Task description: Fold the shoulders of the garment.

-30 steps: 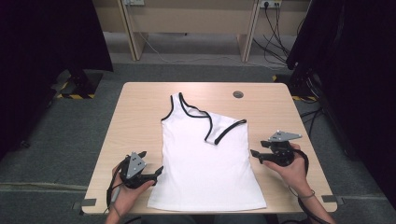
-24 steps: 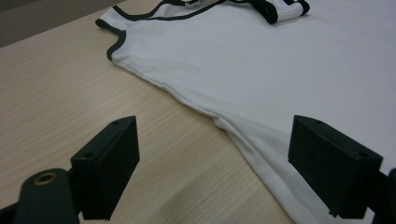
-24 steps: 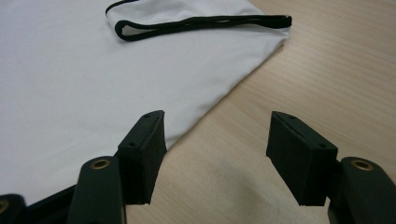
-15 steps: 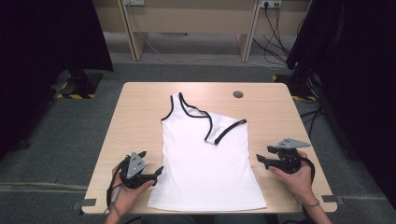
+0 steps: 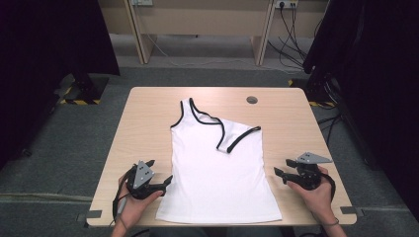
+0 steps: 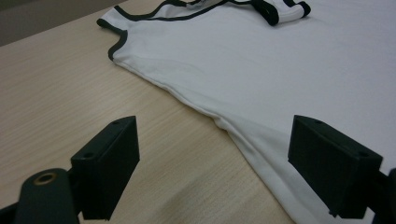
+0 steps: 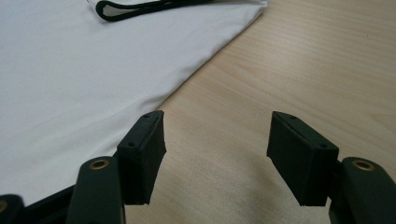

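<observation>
since a second ago the right gripper (image 5: pixel 282 174) has dropped back toward the near right corner of the table (image 5: pixel 148 113) and now sits lower and nearer the person, just off the shirt's right side. the left gripper (image 5: pixel 168 181) has stayed where it was at the shirt's near left side, and the shirt (image 5: pixel 217 173) lies as before.

the left gripper's jaws stand wide apart and hold nothing. in the left gripper view one jaw is over bare wood and the other over the white cloth, with the shirt's side seam (image 6: pixel 233 135) running between them; whether a jaw touches the cloth i cannot tell. the right gripper (image 7: pixel 217 156) is also spread wide and empty. in the right gripper view both of its jaws are over bare table, the left one just beside the shirt's edge (image 7: pixel 187 84) but apart from it.

the shirt, a white tank top with black trim, lies flat in the middle of the table. its long axis runs near to far, hem at the near edge and neck toward the far side. the left strap (image 5: pixel 187 106) points far; the right strap (image 5: pixel 237 140) is folded down across the chest.
</observation>
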Tool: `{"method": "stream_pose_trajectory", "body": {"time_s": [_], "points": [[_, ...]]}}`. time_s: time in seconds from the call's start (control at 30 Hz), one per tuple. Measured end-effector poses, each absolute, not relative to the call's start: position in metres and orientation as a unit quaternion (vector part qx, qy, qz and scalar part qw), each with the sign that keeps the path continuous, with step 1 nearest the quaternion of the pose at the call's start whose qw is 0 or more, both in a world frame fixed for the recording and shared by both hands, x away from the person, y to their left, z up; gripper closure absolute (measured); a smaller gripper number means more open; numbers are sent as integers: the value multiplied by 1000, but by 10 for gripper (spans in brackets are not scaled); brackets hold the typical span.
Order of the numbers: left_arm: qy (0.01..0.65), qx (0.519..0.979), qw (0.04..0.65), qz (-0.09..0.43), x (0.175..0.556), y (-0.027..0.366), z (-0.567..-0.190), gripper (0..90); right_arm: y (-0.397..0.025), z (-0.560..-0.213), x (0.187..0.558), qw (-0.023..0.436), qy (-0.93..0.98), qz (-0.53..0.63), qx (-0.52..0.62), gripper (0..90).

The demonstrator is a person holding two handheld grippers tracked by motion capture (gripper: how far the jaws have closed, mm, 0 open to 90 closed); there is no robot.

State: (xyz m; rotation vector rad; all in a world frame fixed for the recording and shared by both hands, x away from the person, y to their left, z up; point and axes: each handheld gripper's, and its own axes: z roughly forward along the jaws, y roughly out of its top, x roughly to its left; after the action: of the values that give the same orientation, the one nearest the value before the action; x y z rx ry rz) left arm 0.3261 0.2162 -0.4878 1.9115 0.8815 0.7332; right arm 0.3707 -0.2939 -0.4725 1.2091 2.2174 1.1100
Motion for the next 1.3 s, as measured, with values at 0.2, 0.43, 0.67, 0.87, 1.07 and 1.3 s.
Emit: {"method": "stream_pose_trajectory", "body": {"time_s": [0.2,0.43,0.67,0.87,1.07,1.3], "points": [[357,767,444,296,326,217,-488,157,-293,-479,370,191,789,390,434,372],[356,766,446,296,326,217,-488,157,-293,-479,370,191,787,394,434,373],[355,755,461,303,332,217,-478,159,-293,-479,370,191,789,394,431,371],[343,749,470,316,356,207,-457,162,-293,-479,370,189,787,398,432,368],[340,745,477,318,398,192,-441,162,-294,-479,370,187,788,399,431,365],[343,753,466,314,446,178,-426,163,-295,-479,370,182,787,403,430,360]]}}
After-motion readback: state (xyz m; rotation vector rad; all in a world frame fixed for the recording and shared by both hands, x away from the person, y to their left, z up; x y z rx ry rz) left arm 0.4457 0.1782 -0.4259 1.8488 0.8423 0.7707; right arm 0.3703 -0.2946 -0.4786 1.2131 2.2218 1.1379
